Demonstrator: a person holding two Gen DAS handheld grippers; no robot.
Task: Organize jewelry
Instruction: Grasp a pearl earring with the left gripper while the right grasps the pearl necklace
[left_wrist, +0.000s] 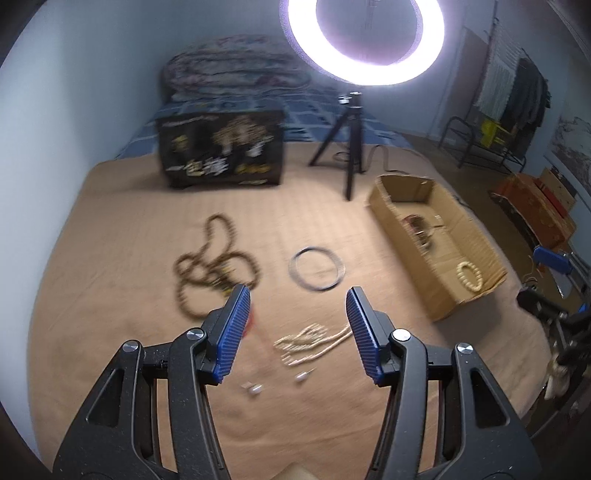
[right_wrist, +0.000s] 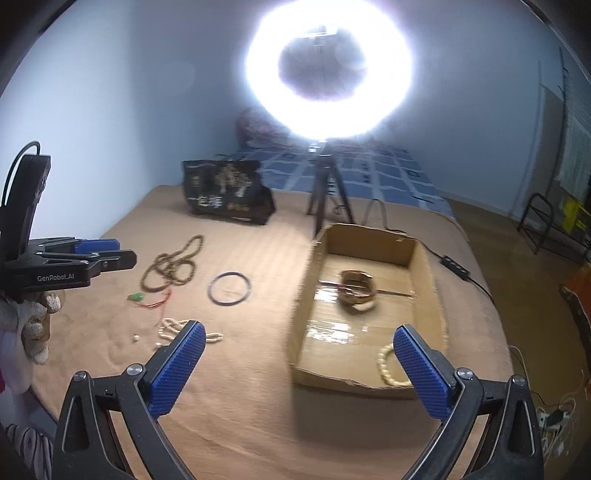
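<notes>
My left gripper (left_wrist: 297, 291) hangs open and empty over the tan bed cover, above a cream bead necklace (left_wrist: 314, 341) and small pearl earrings (left_wrist: 255, 388). Beyond its fingers lie a tangled brown bead necklace (left_wrist: 210, 258) and a dark bangle (left_wrist: 317, 269). A cardboard box (left_wrist: 391, 214) at the right holds a cream bracelet (left_wrist: 469, 277) and brown bangles (left_wrist: 419, 229). My right gripper (right_wrist: 299, 328) stands wide open with nothing in it, near the box's (right_wrist: 325, 376) front corner and above the cream bracelet (right_wrist: 386, 365). A green pendant on red cord (right_wrist: 138, 296) lies by the brown necklace (right_wrist: 173, 266).
A ring light on a black tripod (right_wrist: 325, 192) stands behind the box, with a black printed bag (right_wrist: 225, 192) to its left. A cable with a switch (right_wrist: 454, 267) runs along the box's right side. The left gripper (right_wrist: 122, 253) shows at the left edge, held by a gloved hand (right_wrist: 37, 325).
</notes>
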